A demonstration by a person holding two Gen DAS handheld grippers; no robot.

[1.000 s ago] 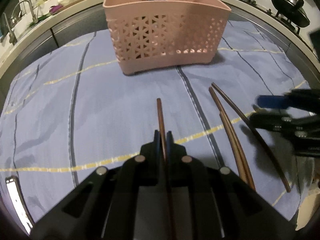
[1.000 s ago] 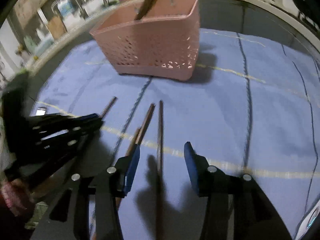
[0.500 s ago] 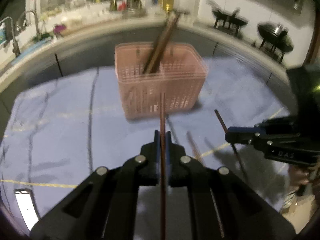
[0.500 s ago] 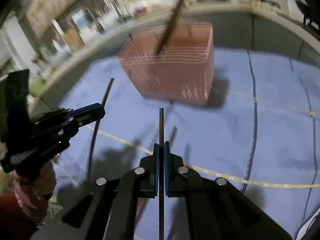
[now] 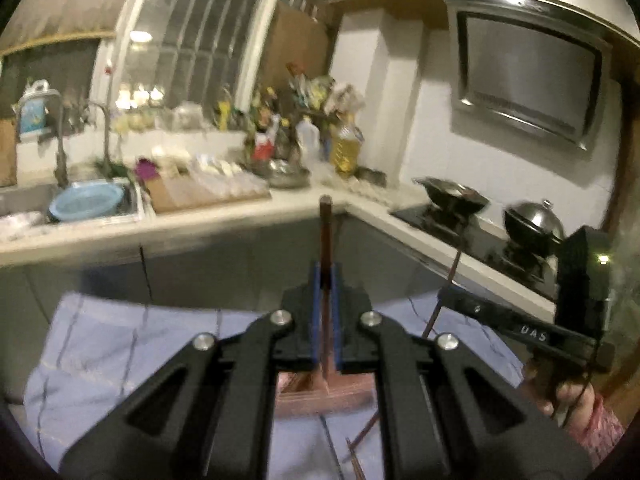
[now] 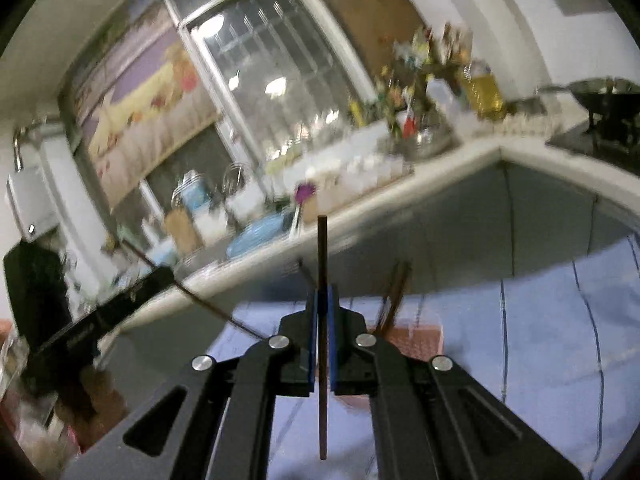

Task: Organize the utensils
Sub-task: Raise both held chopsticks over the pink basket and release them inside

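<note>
Left gripper [image 5: 327,312] clenched on a brown chopstick [image 5: 326,232], its long axis pointing up-frame. Right gripper [image 6: 322,332] likewise grasps a dark chopstick [image 6: 322,256]. Beyond, lower centre, the pink basket [image 5: 320,400] lies below both jaws.

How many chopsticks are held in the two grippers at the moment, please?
2: a brown chopstick clamped in the left gripper, and a dark chopstick clamped in the right gripper. Neither seems to hide another.

Left tool [image 5: 327,280] clamps a brown chopstick [image 5: 326,232] above the pink basket [image 5: 320,398].
</note>
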